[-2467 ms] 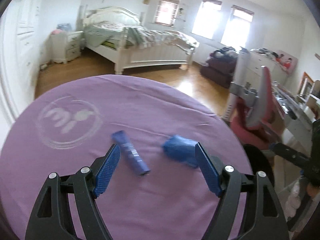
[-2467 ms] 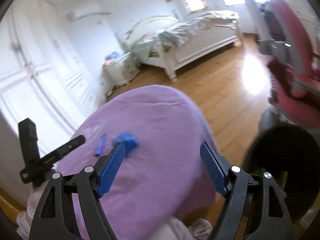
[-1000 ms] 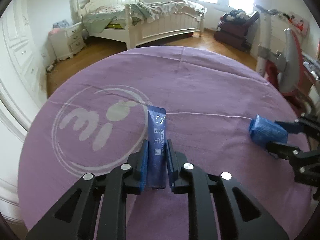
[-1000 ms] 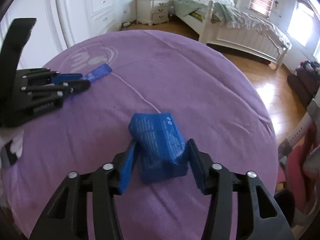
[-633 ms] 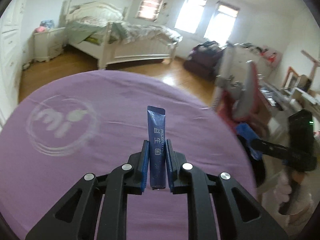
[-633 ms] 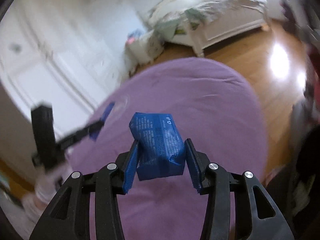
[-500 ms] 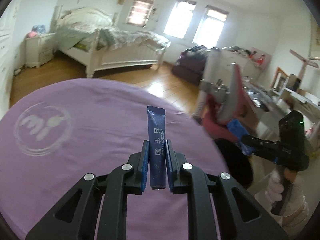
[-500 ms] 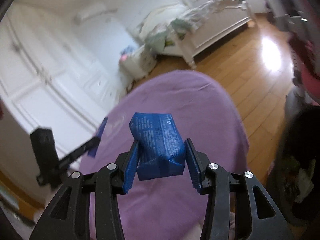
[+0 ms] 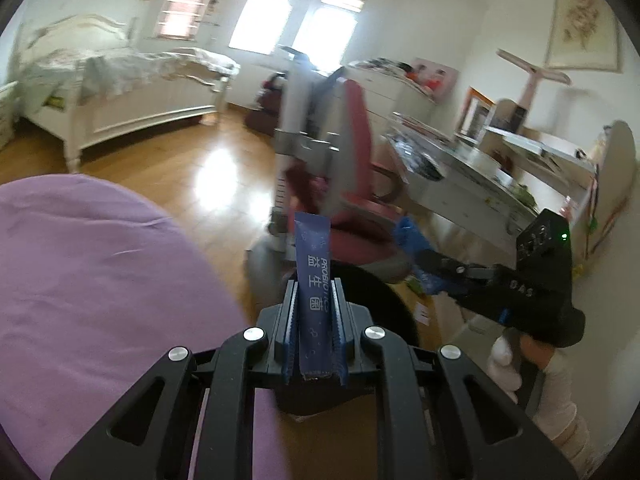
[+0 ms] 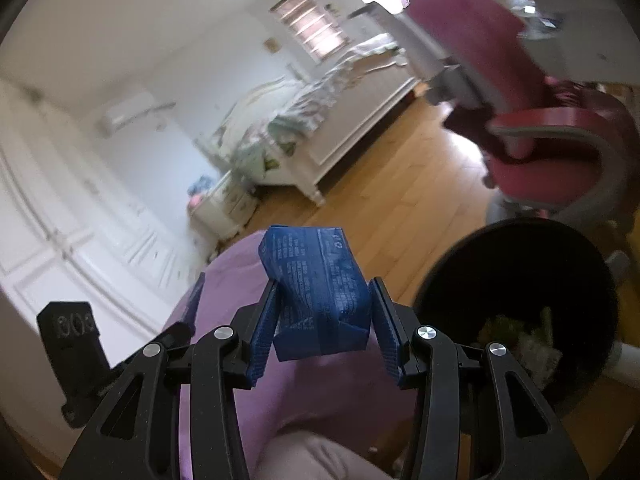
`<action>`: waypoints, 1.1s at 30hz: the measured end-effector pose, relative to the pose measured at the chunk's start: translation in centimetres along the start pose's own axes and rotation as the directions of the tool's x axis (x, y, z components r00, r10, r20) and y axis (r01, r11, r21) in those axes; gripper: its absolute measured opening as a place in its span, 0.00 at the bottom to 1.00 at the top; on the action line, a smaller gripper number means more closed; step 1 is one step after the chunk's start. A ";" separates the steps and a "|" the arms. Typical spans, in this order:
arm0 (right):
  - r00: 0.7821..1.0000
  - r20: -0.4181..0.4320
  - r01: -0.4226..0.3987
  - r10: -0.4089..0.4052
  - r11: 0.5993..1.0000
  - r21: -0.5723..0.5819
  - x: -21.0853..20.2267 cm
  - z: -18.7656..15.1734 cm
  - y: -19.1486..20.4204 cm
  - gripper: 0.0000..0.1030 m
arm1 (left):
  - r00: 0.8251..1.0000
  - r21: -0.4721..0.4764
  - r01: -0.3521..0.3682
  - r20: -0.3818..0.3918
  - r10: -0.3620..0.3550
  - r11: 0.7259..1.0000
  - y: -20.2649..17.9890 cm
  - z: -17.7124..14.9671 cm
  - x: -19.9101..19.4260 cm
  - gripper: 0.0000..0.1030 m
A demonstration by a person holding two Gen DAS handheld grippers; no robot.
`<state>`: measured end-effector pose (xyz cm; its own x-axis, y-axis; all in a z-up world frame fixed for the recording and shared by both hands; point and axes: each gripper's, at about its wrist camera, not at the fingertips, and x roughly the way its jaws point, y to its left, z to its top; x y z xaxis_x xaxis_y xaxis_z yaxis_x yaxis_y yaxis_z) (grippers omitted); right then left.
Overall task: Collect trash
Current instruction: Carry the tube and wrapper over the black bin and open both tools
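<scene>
My left gripper [image 9: 313,312] is shut on a slim dark-blue probiotics sachet [image 9: 314,264] that stands upright between its pads. It hangs past the edge of the purple-covered round table [image 9: 80,280], above a black trash bin [image 9: 384,304]. My right gripper [image 10: 324,320] is shut on a crumpled blue packet [image 10: 316,292]. The black bin [image 10: 520,280] lies just to its right and below, with scraps inside. In the left wrist view the right gripper [image 9: 424,256] shows at the right with the blue packet [image 9: 410,236]; in the right wrist view the left gripper [image 10: 188,320] shows at the left with the sachet [image 10: 196,300].
A red and grey chair [image 9: 352,184] stands just behind the bin. A cluttered white desk [image 9: 460,168] runs along the right. A white bed [image 9: 120,92] and wooden floor [image 9: 180,168] lie beyond the table. A gloved hand [image 9: 508,364] holds the right tool.
Both grippers closed on their items, lifted them off the purple table and swung right toward the black bin. The right gripper also rolled; the bin now fills its lower right.
</scene>
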<state>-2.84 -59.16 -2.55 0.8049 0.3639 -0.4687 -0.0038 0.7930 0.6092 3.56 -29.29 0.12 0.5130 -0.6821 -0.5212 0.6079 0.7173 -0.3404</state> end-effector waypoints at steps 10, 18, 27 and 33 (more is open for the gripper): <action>0.992 0.077 0.089 -0.100 0.987 0.135 -2.9 -0.1 -7.9 0.44 | 0.984 0.009 0.134 -0.123 -0.131 0.991 -3.3 -0.7 7.5 0.16; 0.986 0.076 0.130 -0.147 0.972 0.197 -2.6 -0.1 -11.2 0.44 | 0.969 0.026 0.167 -0.189 -0.159 0.986 -4.3 -1.4 11.1 0.16; 0.975 0.068 0.190 -0.212 0.951 0.242 -2.9 -0.1 -13.0 0.79 | 0.972 0.064 0.169 -0.173 -0.156 0.984 -6.1 -0.8 12.5 0.82; 0.981 0.041 0.177 -0.192 0.955 0.237 -2.4 -0.5 -12.0 0.79 | 0.979 0.062 0.157 -0.141 -0.147 0.986 -6.7 -0.1 10.1 0.95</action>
<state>-5.05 -69.33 -9.07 0.8145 0.1848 -0.5499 0.2794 0.7058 0.6510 4.61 -40.94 -3.00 0.3274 -0.7534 -0.5703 0.7173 0.5910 -0.3690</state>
